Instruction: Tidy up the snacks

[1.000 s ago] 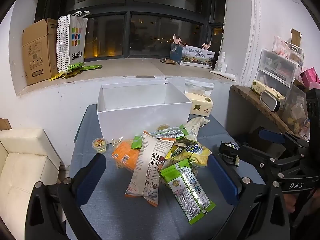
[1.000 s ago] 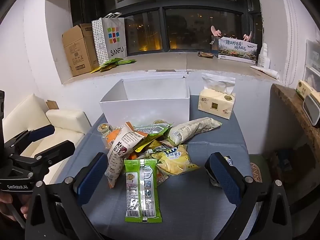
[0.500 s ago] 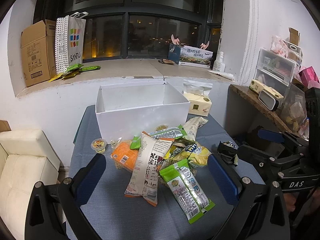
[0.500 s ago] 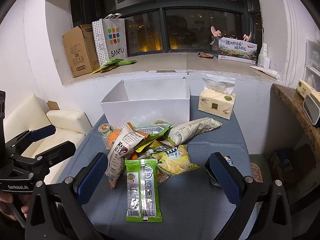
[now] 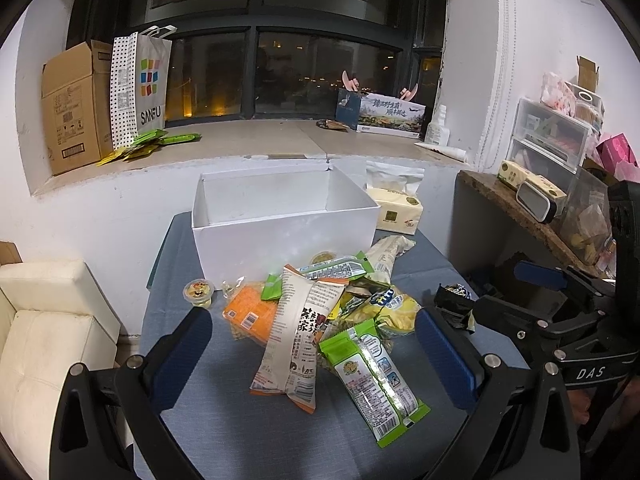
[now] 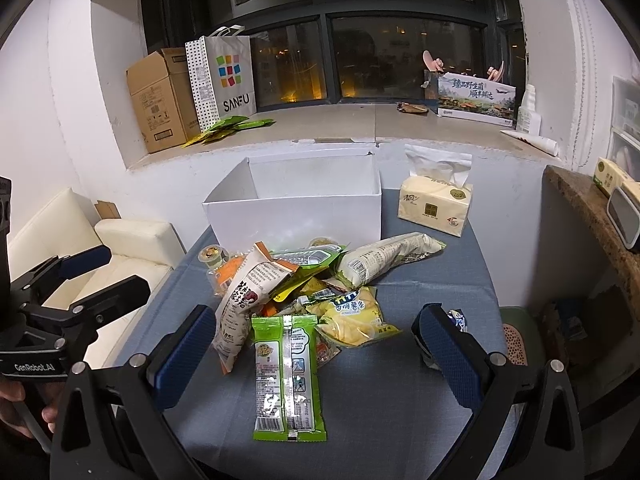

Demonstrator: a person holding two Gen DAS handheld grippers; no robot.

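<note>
A pile of snack packets lies on the blue-grey table (image 5: pixel 240 432) in front of an open white box (image 5: pixel 280 224), also seen in the right wrist view (image 6: pixel 296 216). A green packet (image 5: pixel 372 372) (image 6: pixel 288 376) lies nearest. Beside it are a white and orange packet (image 5: pixel 296 332) (image 6: pixel 244 300), an orange packet (image 5: pixel 250 316), a yellow chip bag (image 5: pixel 394 308) (image 6: pixel 352 316) and a small jelly cup (image 5: pixel 197 292). My left gripper (image 5: pixel 312 352) is open and empty above the pile. My right gripper (image 6: pixel 312 344) is open and empty, hovering over the green packet.
A tissue pack (image 6: pixel 436 204) stands right of the box. A dark wrapper (image 5: pixel 454 300) lies at the table's right edge. A white sofa (image 5: pixel 44 320) is at the left, a shelf (image 5: pixel 520 216) with clutter at the right, and a windowsill with a cardboard box (image 5: pixel 74 104) behind.
Both grippers have shifted only slightly; the view has barely drifted. Nothing on the table has moved.
</note>
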